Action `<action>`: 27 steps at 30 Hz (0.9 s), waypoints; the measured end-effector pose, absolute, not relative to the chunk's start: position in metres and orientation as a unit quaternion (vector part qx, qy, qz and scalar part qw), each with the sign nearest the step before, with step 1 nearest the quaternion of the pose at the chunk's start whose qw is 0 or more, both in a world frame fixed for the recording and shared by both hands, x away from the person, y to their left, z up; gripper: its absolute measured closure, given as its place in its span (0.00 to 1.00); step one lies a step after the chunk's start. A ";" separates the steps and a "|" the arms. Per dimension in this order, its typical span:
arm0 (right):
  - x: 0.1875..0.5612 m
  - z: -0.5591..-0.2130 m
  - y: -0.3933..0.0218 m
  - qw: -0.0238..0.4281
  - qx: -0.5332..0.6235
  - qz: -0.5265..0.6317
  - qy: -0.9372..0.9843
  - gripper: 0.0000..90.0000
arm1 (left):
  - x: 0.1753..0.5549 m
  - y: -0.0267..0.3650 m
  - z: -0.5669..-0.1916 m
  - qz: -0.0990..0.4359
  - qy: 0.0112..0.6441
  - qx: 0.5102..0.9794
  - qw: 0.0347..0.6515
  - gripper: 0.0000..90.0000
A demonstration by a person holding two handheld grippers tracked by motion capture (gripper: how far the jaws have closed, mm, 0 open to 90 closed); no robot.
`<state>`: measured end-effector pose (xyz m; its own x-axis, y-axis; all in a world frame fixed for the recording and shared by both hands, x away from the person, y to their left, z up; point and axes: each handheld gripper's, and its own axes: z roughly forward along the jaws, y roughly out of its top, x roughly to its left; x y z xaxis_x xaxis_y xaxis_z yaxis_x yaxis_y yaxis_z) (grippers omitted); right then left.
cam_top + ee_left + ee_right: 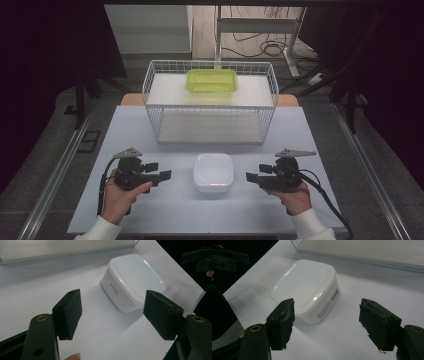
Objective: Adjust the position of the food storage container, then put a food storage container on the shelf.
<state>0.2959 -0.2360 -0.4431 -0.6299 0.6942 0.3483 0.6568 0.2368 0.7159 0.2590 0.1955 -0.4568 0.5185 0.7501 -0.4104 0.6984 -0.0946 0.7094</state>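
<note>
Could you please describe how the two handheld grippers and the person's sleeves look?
Both the left gripper and the right gripper are black, blocky devices, each topped by a grey three-cornered plate. A black cable trails from each. In the gripper views, the jaws carry dark rectangular pads, and brass-coloured rings sit in the jaw arms. The right gripper's pads look frayed at the edges. The sleeves are white.

Lab-like test room: bare table [150, 125], floor cables [260, 47] (loose), metal frame legs [292, 45].
</note>
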 end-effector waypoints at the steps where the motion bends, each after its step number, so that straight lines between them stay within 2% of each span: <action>1: 0.296 -0.444 -0.236 0.020 0.430 0.445 0.785 0.31 | 0.259 0.195 -0.457 0.028 0.490 0.739 0.461 0.34; 17: 0.305 -0.455 -0.229 -0.005 0.436 0.450 0.779 0.29 | 0.266 0.183 -0.461 0.007 0.496 0.742 0.451 0.33; 27: 0.315 -0.458 -0.227 -0.021 0.445 0.466 0.764 0.39 | 0.277 0.164 -0.461 -0.028 0.500 0.733 0.461 0.34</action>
